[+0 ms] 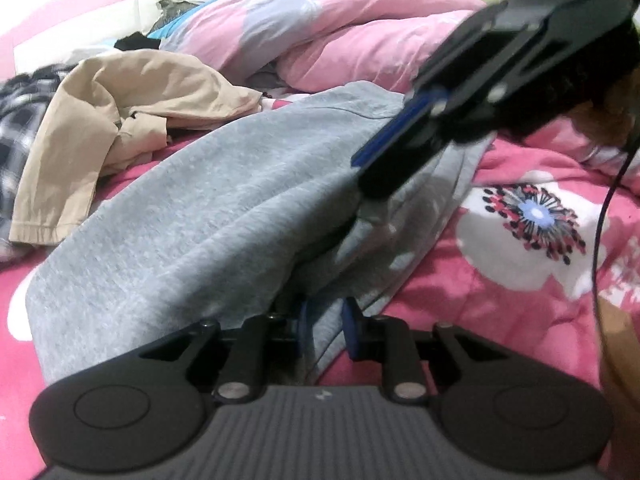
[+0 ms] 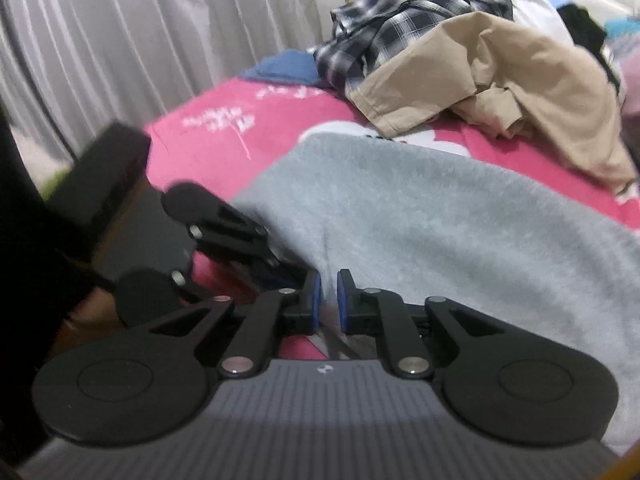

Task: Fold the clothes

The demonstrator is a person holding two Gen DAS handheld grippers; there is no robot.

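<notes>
A grey sweatshirt [image 1: 180, 220] lies spread on the pink floral bedsheet [image 1: 520, 280]. At the bottom of the left wrist view, my left gripper [image 1: 328, 320] is shut on a fold of its near edge, which runs between the blue pads. My right gripper [image 1: 362, 176] reaches in from the upper right and pinches the same garment further along. In the right wrist view, the right gripper [image 2: 329, 296] has its pads nearly together on the edge of the grey sweatshirt [image 2: 440, 220]. The left gripper [image 2: 288, 270] sits close at its left, its tips partly hidden.
A crumpled beige garment [image 2: 500, 80] and a black-and-white plaid shirt [image 2: 400, 20] are heaped beyond the sweatshirt. A pink duvet [image 1: 340, 32] is bunched at the head of the bed. Grey curtains [image 2: 140, 40] hang past the bed's edge. A black cable [image 1: 604, 208] dangles at the right.
</notes>
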